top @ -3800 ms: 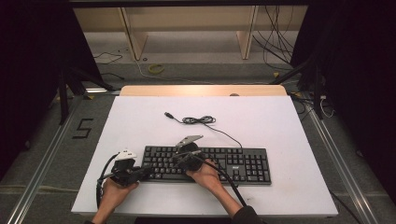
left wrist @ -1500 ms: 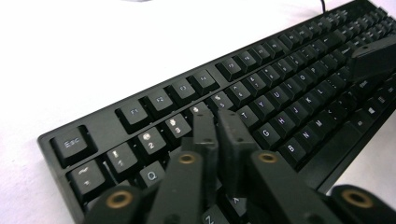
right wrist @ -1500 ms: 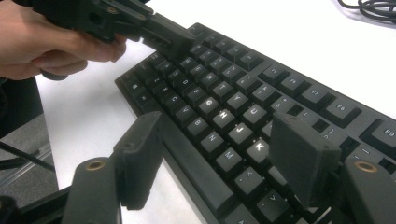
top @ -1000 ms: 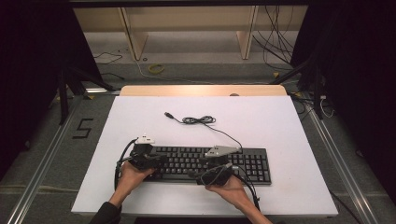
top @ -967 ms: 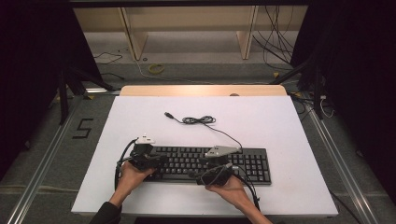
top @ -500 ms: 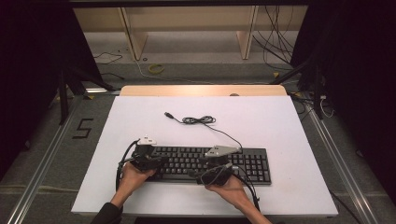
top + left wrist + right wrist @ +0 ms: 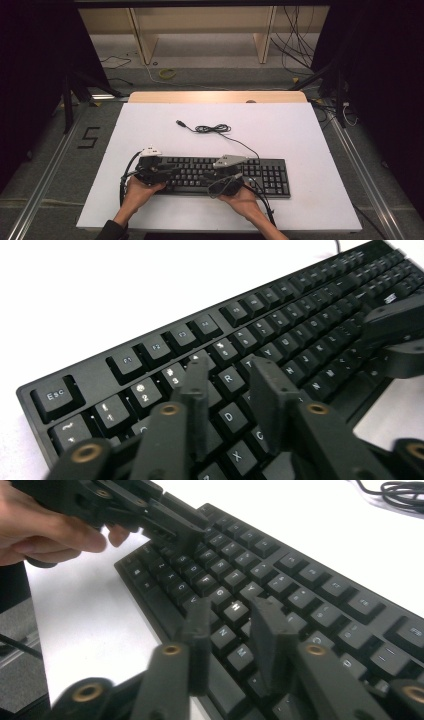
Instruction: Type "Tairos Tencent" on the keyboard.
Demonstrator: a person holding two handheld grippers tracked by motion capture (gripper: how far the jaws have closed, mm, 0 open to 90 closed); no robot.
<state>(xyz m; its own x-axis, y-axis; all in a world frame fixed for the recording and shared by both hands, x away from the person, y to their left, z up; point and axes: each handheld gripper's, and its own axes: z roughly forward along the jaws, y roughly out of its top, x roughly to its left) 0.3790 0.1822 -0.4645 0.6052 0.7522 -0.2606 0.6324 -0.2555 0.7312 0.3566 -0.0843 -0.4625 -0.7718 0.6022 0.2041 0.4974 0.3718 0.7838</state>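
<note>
A black keyboard (image 7: 260,175) lies flat near the table's front edge, its cable (image 7: 212,129) coiled behind it. My left gripper (image 7: 170,172) rests over the keyboard's left end. In the left gripper view its jaws (image 7: 229,365) have just been opening and stand a little apart above the E, R and D keys (image 7: 229,417), with nothing between them. My right gripper (image 7: 216,181) is over the middle keys, pointing toward the left hand. Its jaws (image 7: 232,607) have just been closing and keep a narrow gap above the G and H keys (image 7: 235,611), also with nothing between them.
The white tabletop (image 7: 300,130) stretches behind and to the right of the keyboard. A wooden strip (image 7: 215,96) runs along the far edge. The left hand (image 7: 45,535) and its gripper (image 7: 175,522) sit close ahead of the right gripper's jaws.
Since the oldest frame both hands have shifted right along the keyboard. Over the last second they have stayed nearly in place.
</note>
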